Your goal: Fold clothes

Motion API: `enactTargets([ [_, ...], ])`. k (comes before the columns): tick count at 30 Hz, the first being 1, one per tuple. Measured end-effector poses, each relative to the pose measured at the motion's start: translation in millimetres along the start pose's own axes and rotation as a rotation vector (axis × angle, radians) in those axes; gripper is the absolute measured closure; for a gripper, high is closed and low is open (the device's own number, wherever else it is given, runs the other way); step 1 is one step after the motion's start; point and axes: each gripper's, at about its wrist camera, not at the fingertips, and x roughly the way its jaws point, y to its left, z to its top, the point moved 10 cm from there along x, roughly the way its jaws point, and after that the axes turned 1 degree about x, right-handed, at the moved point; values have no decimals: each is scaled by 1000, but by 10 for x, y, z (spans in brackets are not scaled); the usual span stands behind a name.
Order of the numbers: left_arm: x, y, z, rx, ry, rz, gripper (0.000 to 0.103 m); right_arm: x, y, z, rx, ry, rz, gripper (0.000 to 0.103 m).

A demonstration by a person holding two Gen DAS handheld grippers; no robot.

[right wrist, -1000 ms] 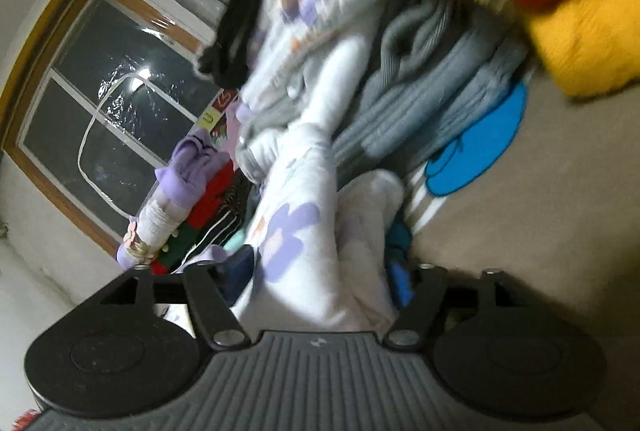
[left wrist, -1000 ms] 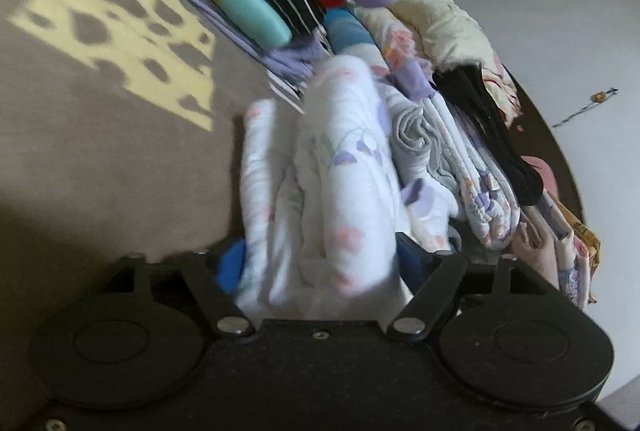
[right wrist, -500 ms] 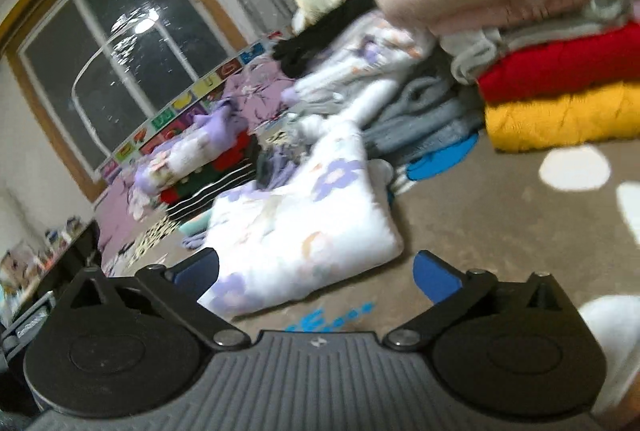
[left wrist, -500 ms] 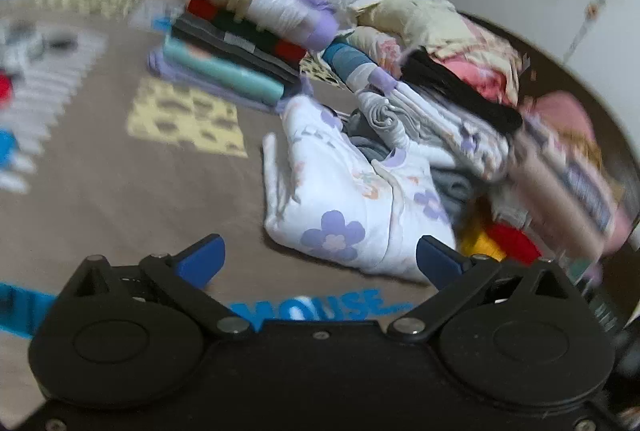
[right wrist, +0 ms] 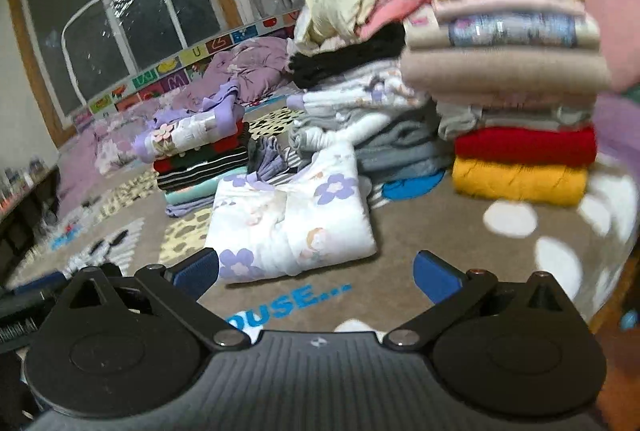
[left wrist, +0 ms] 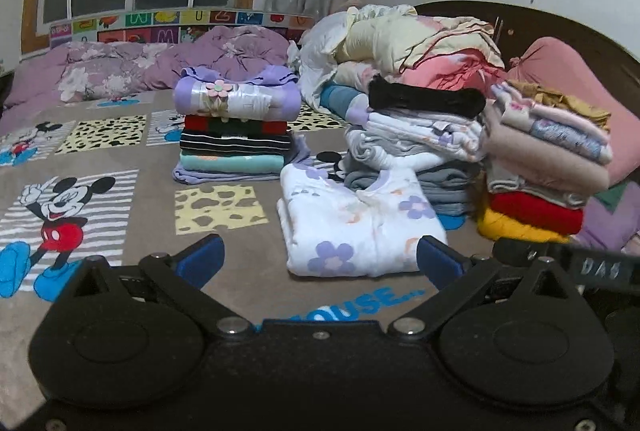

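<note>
Bare blanket (left wrist: 132, 231) lies open ahead-left of the left gripper (left wrist: 320, 259). Ahead, the folded floral garment (left wrist: 356, 227) blocks; behind it, clothes stacks (left wrist: 420, 135) wall off the far-right side.

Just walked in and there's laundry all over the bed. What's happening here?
A person is folding clothes with two handheld grippers. The left gripper and right gripper are both open and empty. In front of them a folded white garment with purple flowers lies alone on the brown cartoon-print blanket, beside stacks of folded clothes.
</note>
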Motion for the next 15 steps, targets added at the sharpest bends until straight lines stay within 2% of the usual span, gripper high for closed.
enactTargets([
  [8, -174, -62, 43, -2, 11, -35, 0, -190, 230, 78, -106, 1, -31, 0],
  [12, -219, -78, 36, 71, 14, 29, 0, -220, 272, 75, -120, 10, -47, 0],
  [15, -222, -64, 3, 50, 34, 13, 0, -240, 278, 67, -129, 12, -62, 0],
])
